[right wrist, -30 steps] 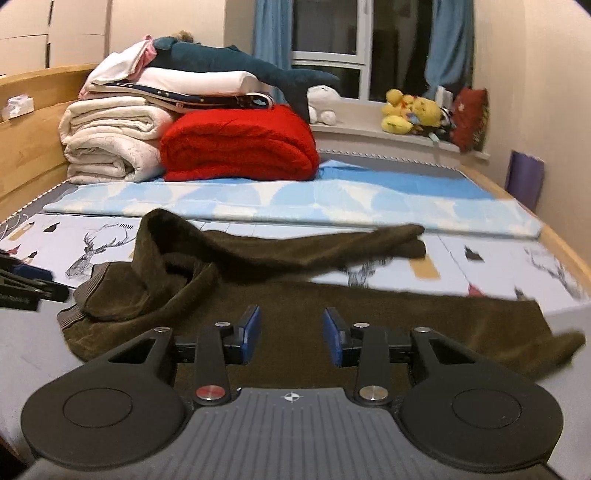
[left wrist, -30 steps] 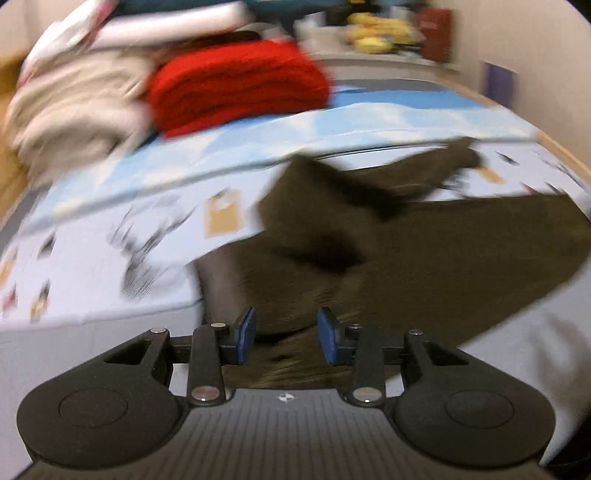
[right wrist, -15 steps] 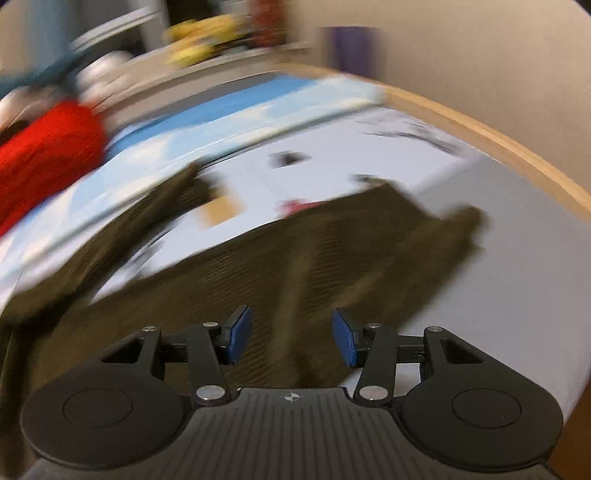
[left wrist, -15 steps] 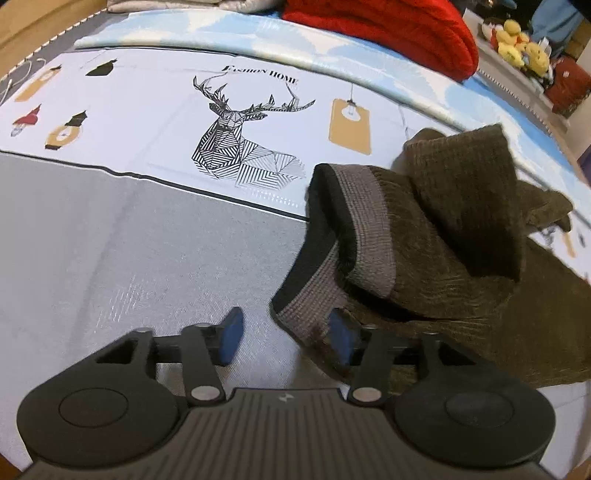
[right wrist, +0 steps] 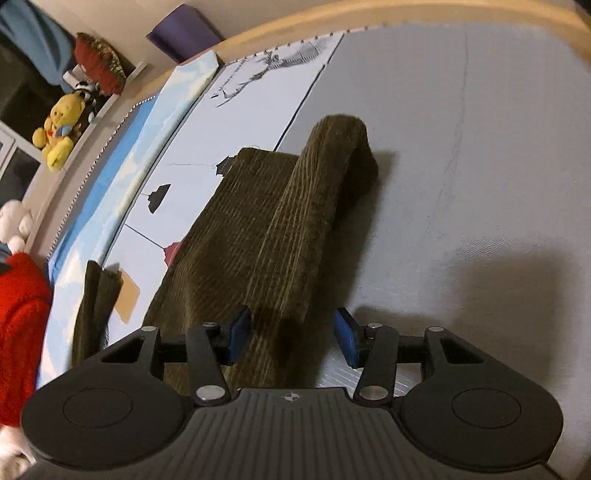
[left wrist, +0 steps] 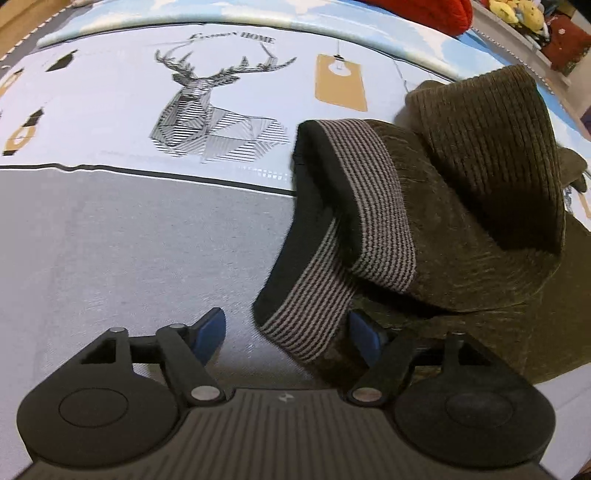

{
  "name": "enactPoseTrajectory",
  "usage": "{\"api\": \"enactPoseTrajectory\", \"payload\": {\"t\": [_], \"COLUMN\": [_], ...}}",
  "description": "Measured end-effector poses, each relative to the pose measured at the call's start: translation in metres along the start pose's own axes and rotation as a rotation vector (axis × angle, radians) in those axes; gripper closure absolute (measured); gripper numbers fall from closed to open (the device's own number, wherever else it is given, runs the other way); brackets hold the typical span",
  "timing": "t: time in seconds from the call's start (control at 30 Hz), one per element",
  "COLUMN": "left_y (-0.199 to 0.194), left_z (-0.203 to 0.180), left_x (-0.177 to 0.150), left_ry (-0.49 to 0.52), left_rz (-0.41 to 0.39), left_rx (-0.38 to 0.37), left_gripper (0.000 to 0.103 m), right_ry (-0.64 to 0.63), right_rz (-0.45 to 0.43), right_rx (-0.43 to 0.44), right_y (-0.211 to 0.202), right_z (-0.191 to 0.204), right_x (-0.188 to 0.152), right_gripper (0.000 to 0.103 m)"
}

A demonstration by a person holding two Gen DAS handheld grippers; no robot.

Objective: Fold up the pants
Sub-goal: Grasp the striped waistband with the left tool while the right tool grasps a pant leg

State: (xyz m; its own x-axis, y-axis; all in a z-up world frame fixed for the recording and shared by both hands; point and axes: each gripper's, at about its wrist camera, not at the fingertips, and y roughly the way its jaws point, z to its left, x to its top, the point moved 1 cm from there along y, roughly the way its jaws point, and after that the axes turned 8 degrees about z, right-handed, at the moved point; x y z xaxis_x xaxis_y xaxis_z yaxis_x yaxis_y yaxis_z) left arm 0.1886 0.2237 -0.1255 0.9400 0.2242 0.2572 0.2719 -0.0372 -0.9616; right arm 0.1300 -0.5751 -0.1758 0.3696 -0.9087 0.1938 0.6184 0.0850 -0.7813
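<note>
Now the left gripper (left wrist: 288, 332) has its blue pads wide apart; its jaws have just been opening. A corner of the striped waistband (left wrist: 369, 206) of the pants (left wrist: 480, 229) lies btw the pads, but the pads do not press on it, so nothing is gripped. This gripper points steeply down at the bed sheet (left wrist: 110, 240), grey near the tool and w/ a deer print (left wrist: 214, 110) further away. The waistband is folded over itself, and a ribbed fold of the dark olive corduroy stands up behind it.

On the other side, the right gripper (right wrist: 291, 336) is about half open, and its jaws have opened only a little. The leg end of the pants (right wrist: 266, 236) runs away from the tool, w/ one edge rolled up into a ridge. The left pad is over the fabric, the right pad over the bare grey sheet (right wrist: 461, 184); I see no pressing on the cloth. Beyond, at the left edge, a red blanket (right wrist: 18, 314) and a yellow plush toy (right wrist: 57, 129) near the wooden bed frame (right wrist: 406, 18).
</note>
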Motion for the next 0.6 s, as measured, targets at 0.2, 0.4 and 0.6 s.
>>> {"api": "enactPoseTrajectory", "payload": {"t": [0.2,0.4,0.6], "left_y": [0.004,-0.02,-0.053], "left_z": [-0.018,-0.021,-0.016], "left_x": [-0.004,-0.01,-0.029], "left_ry": [0.139,0.182,0.226], "left_rz": [-0.054,-0.104,-0.113], "left_rx": [0.012,0.012,0.021], "left_gripper": [0.053,0.072,0.077], "right_ry": [-0.049,-0.094,-0.185], "right_rz": [-0.039,-0.102,-0.113], "right_rx": [-0.014,0.002,-0.044], "right_y": [0.003,-0.02,-0.052], "right_z": [0.007,0.009,0.008], "right_x": [0.003,0.006,0.003], "right_gripper": [0.088,0.092,0.092]}}
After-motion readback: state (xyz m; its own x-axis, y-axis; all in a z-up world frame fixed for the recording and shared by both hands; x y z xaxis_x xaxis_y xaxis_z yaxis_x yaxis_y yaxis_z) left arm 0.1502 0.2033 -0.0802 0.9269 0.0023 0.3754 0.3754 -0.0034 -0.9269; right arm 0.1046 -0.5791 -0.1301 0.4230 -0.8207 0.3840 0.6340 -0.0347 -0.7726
